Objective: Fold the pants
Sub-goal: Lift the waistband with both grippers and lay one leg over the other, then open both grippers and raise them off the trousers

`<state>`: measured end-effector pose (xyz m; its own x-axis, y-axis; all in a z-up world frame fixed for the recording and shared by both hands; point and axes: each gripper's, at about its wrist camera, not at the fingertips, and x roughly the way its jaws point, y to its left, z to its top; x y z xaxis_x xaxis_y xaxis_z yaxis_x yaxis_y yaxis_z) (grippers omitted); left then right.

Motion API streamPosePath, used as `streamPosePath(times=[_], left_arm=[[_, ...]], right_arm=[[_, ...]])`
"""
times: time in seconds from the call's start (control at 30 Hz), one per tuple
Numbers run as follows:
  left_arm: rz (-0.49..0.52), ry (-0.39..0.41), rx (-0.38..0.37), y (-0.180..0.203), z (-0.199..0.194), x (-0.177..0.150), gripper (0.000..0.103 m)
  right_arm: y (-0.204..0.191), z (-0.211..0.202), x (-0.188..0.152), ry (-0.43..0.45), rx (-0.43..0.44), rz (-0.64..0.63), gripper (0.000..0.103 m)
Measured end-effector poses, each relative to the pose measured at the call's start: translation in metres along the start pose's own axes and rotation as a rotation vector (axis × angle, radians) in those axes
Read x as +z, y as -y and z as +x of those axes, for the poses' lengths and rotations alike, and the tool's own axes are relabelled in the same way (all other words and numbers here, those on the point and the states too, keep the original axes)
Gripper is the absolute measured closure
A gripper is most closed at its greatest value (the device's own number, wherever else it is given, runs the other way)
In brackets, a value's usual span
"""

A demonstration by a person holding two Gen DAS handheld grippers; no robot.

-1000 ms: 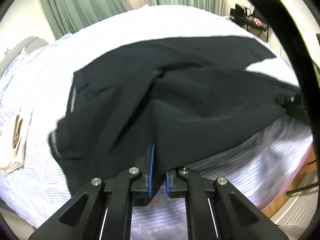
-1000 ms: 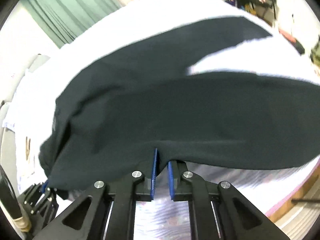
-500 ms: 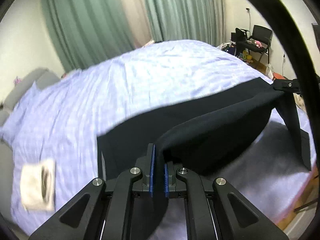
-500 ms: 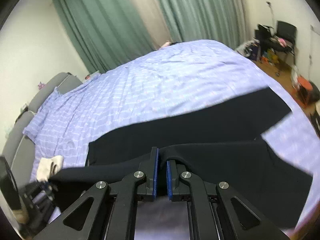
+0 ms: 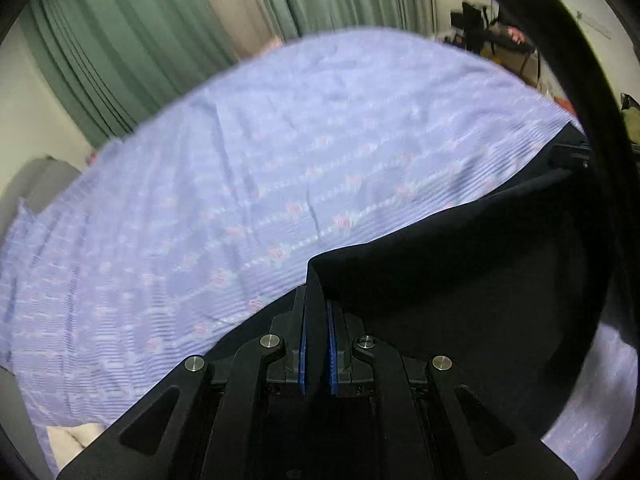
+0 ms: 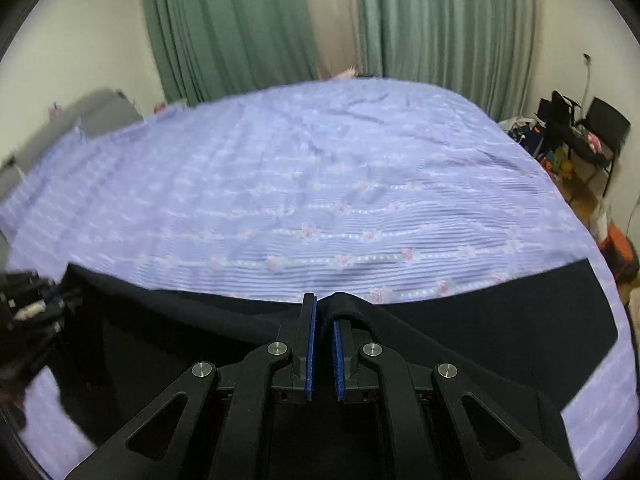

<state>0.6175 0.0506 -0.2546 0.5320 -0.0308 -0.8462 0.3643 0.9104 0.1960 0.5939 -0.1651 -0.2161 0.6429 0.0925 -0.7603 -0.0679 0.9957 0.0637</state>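
Matte black pants (image 6: 460, 332) are clamped in both left gripper (image 5: 316, 316) and right gripper (image 6: 323, 320) jaws, draped over ribbed lilac floral bedspread (image 6: 320, 184).

hand-held gripper (image 5: 316, 320) | black linkage arms | blue pads | silver screws

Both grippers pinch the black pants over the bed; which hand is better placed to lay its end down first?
Probably right: beyond the right gripper, the pants already lie on the bedspread; the left gripper holds hanging cloth.
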Motion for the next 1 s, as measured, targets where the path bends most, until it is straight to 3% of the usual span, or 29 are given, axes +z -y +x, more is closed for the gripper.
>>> streamPosePath(times=[0.1,0.23,0.3,0.33,0.37,0.5,0.77,0.9,1.0], left_arm=[[-0.058,-0.086,-0.047,-0.014,0.040,0.002,0.091],[-0.090,-0.121,-0.028,-0.016,0.060,0.002,0.074],[-0.125,-0.105,-0.011,-0.019,0.052,0.000,0.063],[-0.136,-0.063,-0.011,-0.016,0.041,-0.003,0.049],[-0.142,-0.038,-0.010,-0.017,0.032,-0.006,0.037],[-0.134,0.051,-0.027,-0.010,-0.020,-0.019,0.036],[-0.106,0.099,-0.166,0.029,-0.135,-0.050,0.034],[-0.083,0.125,-0.193,0.055,-0.190,-0.062,0.028],[-0.061,0.153,-0.226,0.073,-0.226,-0.072,0.020]], right_arm=[[-0.004,0.036,-0.001,-0.073,-0.022,-0.022,0.096],[-0.004,0.059,-0.007,-0.139,-0.044,-0.037,0.094],[-0.004,0.060,-0.009,-0.166,-0.041,-0.035,0.078],[-0.004,0.057,-0.008,-0.168,-0.036,-0.031,0.058],[-0.004,0.048,-0.010,-0.156,-0.010,-0.016,0.047],[-0.010,0.008,-0.015,-0.092,-0.008,-0.011,0.036],[-0.010,-0.119,-0.044,-0.010,0.013,0.017,0.034],[-0.011,-0.186,-0.061,-0.009,0.005,0.025,0.034],[-0.008,-0.232,-0.075,0.009,-0.031,0.056,0.027]])
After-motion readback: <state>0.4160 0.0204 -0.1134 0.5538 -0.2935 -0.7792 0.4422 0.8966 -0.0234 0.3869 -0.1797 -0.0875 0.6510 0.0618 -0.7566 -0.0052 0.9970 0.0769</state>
